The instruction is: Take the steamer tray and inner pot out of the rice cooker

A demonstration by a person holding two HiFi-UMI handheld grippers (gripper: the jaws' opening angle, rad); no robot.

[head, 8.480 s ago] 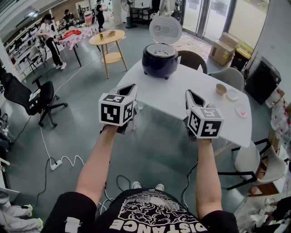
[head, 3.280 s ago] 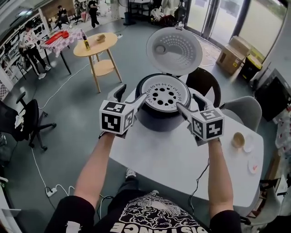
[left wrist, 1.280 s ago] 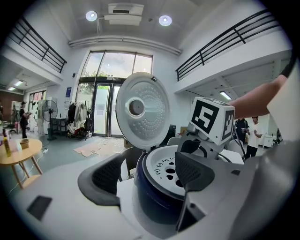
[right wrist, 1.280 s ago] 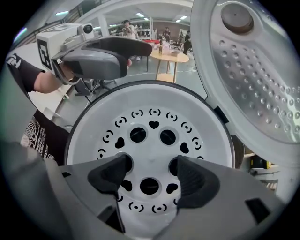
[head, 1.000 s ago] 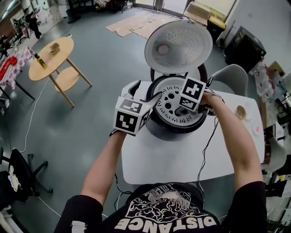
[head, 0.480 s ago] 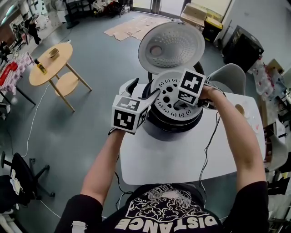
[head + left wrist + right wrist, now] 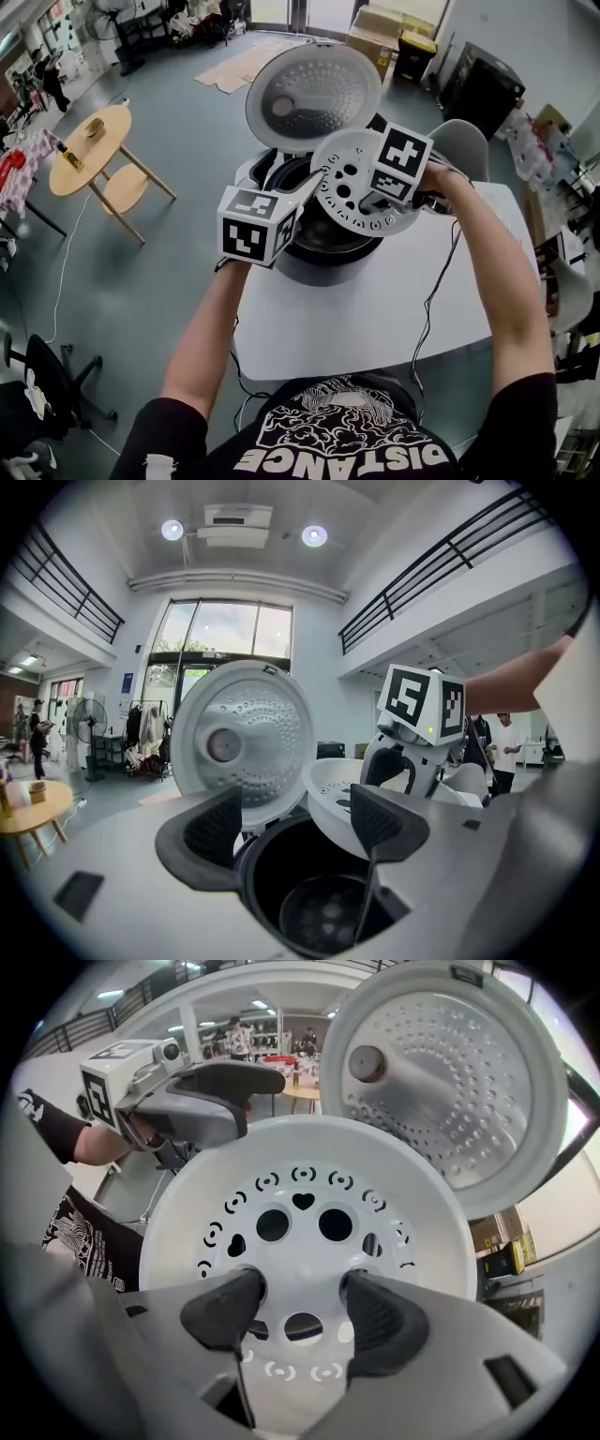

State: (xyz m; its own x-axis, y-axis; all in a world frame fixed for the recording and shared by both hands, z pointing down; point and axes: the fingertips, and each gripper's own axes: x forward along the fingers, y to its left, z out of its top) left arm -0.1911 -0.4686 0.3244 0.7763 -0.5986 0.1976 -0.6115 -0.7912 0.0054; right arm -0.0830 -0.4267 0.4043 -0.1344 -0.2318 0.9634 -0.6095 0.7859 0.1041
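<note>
Step in hand is judged to be lifting out the steamer tray (image 7: 349, 192); the inner pot (image 7: 323, 916) is not yet taken and sits down in the rice cooker (image 7: 305, 258). The right gripper (image 7: 300, 1290) is clamped on the tray, its tips sunk in two floor holes and the web between them pinched. The left gripper (image 7: 295, 822) is held with jaws apart, nothing pressed, one tip just beside the tray's rim. The tray is held tilted above the cooker's mouth, near the raised lid (image 7: 314, 94). Only a thin web is pinched, so a firm grip is advised. The tray is best levelled, carried clear of lid and left gripper, then set on bare table (image 7: 375, 319). Tray noted as white, round and shallow, plastic by its look, pierced with round and heart-shaped holes and ringed by short arc slots. It appears empty.
</note>
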